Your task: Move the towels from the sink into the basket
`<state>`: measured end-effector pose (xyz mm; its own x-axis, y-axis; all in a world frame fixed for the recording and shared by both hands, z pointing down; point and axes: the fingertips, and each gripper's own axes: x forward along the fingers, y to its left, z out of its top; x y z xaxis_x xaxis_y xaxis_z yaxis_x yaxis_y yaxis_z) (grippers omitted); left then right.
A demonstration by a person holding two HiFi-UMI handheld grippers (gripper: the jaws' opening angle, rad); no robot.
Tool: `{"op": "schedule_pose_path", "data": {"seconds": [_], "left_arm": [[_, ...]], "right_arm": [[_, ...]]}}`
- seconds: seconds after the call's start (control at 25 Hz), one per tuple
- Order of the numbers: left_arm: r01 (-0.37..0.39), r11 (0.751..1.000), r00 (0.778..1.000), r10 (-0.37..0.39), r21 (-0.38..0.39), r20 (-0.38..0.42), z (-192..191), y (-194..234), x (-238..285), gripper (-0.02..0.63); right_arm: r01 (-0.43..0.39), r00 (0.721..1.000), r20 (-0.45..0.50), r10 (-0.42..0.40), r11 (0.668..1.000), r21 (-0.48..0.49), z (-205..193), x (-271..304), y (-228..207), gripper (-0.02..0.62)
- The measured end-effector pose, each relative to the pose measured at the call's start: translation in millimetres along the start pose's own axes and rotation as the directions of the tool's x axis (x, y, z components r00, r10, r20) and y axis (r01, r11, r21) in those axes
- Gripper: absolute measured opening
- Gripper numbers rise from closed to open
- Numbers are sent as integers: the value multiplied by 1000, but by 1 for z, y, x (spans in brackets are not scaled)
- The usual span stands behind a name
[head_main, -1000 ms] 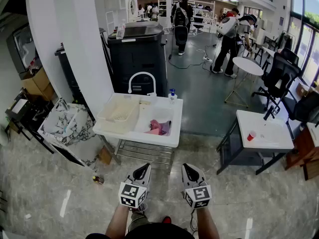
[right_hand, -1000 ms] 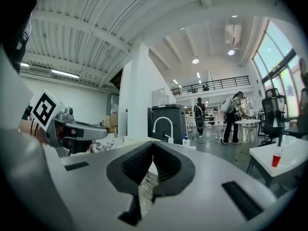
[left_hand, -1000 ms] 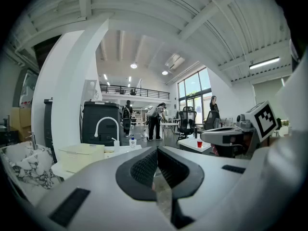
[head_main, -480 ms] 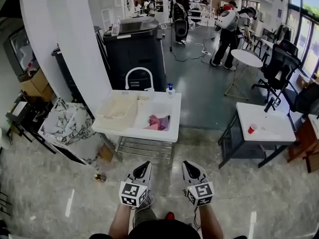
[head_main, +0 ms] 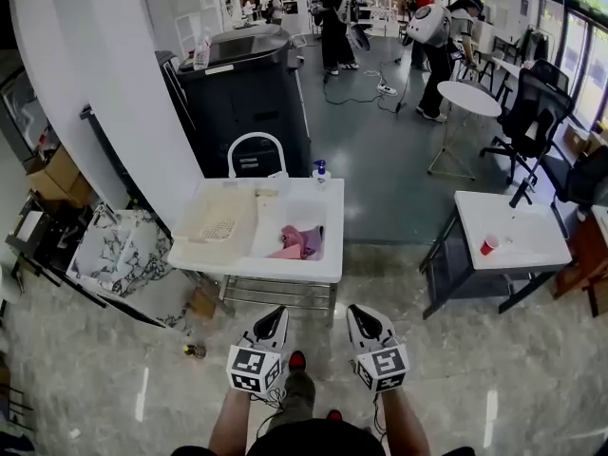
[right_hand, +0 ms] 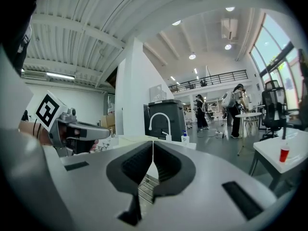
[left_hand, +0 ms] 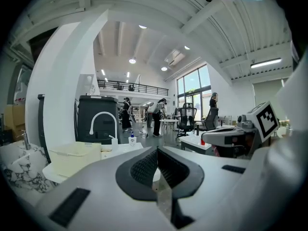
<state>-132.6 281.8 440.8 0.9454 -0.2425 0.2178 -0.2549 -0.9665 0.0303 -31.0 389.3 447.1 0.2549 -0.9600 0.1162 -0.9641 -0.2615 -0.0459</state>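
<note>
— Far along?
— Not begun. Pink towels (head_main: 299, 242) heaped in the sink (head_main: 285, 270), well ahead of the left gripper (head_main: 275, 315) and right gripper (head_main: 355, 315); nothing visible in the basket (head_main: 233, 211), ahead and leftward.
— Jaws?
— Pressed together on both, clamping nothing, side by side.
— Hard to make out?
— Towel count; too small to tell. Likewise the basket's bottom.

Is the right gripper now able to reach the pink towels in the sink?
Probably not from here. The right gripper hangs shut over the floor, short of the sink, and the pink towels lie inside it, beyond its front rim. Nothing blocks the way; a step closer should do.
</note>
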Motion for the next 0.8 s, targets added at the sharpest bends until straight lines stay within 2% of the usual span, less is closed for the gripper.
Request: {"op": "schedule_pose_path", "data": {"seconds": [0.44, 0.8], "left_arm": [[38, 999, 999, -38, -14, -5, 26, 111, 92, 8], [59, 997, 998, -60, -41, -8, 29, 181, 149, 8]], "right_arm": [[25, 999, -39, -26, 999, -26, 23, 147, -24, 31], [35, 996, -77, -38, 999, -39, 27, 238, -35, 31]]}}
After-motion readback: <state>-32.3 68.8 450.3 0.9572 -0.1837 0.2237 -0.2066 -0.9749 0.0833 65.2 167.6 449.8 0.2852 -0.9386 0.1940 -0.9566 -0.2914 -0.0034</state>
